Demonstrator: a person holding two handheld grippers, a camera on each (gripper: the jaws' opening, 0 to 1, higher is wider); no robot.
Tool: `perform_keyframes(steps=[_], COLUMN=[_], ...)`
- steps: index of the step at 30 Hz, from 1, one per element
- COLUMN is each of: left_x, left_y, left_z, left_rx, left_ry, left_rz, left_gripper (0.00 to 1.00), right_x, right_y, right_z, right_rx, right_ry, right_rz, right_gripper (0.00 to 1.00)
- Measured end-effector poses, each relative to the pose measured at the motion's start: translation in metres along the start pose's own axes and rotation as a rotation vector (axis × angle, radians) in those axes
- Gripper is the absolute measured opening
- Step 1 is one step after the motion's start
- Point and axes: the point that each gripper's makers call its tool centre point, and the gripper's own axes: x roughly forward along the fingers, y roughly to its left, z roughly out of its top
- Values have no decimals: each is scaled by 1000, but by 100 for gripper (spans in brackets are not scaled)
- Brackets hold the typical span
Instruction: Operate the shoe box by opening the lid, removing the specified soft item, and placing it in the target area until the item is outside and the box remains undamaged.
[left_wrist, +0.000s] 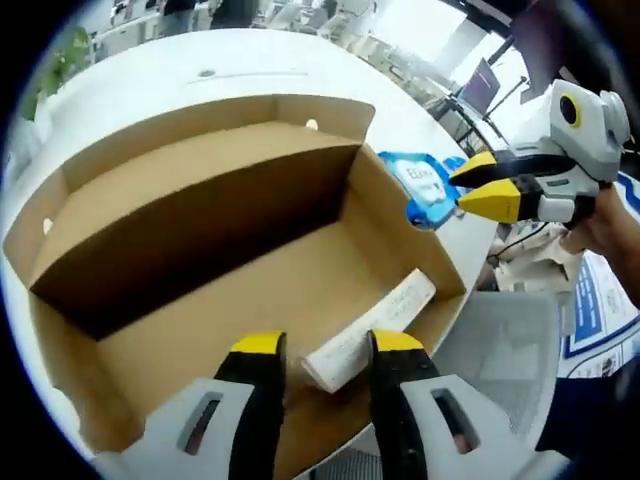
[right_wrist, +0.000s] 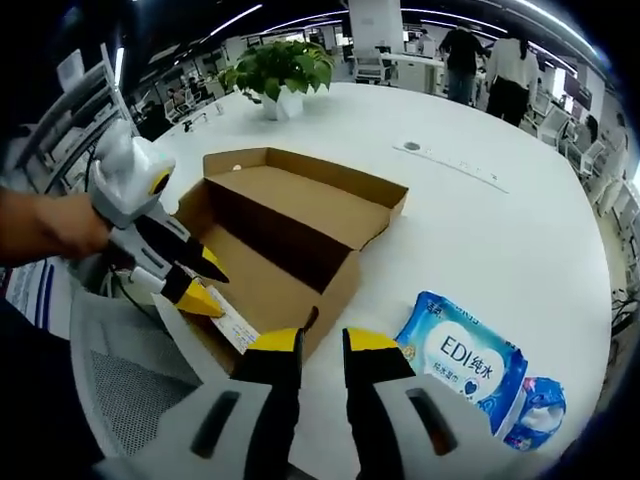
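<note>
Shoe box (right_wrist: 290, 235): lid open, on white table (right_wrist: 480, 220).
Wipes pack (right_wrist: 460, 360): outside, on the table right of the box, just right of the right gripper (right_wrist: 322, 345); jaws slightly parted, empty.
Left gripper (left_wrist: 322, 345): jaws part-open, empty, straddling white paper roll (left_wrist: 368, 330) lying lengthwise inside the box.

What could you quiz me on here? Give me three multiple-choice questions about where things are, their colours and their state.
1. Where is the blue wipes pack?
A. on the white table beside the box
B. inside the box
C. on a chair

2. What colour are the gripper tips?
A. red
B. yellow
C. green

3. The shoe box is:
A. taped shut
B. crushed
C. open

Answers: A, the pack lies on the tabletop outside the cardboard wall; B, the left gripper and right gripper show yellow ends; C, its lid is folded back and the floor shows.
</note>
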Motion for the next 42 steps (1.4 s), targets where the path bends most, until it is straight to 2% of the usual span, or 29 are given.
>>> perform_keyframes(steps=[3,6,9,11,12,14,18,22,28,31,36,42], left_x=[1,1,2,2,2,3,3,3,4,4,4,3], left_y=[2,3,4,4,4,3,2,1,3,4,4,1], left_z=[3,5,6,7,8,8,9,9,10,9,8,7], left_rx=[-4,-13,-19,-22,-21,-31,-27,-25,-21,-33,-49,-50], left_ry=[-7,-16,-21,-27,-29,-34,-31,-30,-37,-43,-52,-62], left_rz=[2,2,-3,-4,-4,-10,-12,-16,-15,-23,-32,-56], left_gripper=[30,30,30,30,29,28,27,27,29,30,30,29], right_x=[3,11,18,24,29,37,48,56,63,69,78,83], right_y=[18,33,50,63,68,69,69,63,74,73,77,79], right_z=[8,5,5,1,-5,-15,-19,-26,-40,-41,-50,-56], right_rx=[-37,-83,-67,-131,-179,-266,-262,-371,-447,-518,-554,-599], right_ry=[-26,20,27,58,98,160,191,250,364,393,452,481], right_rz=[82,141,222,271,288,290,292,286,402,409,439,462], right_gripper=[16,17,17,17,17,17,19,21,20,19,21,20])
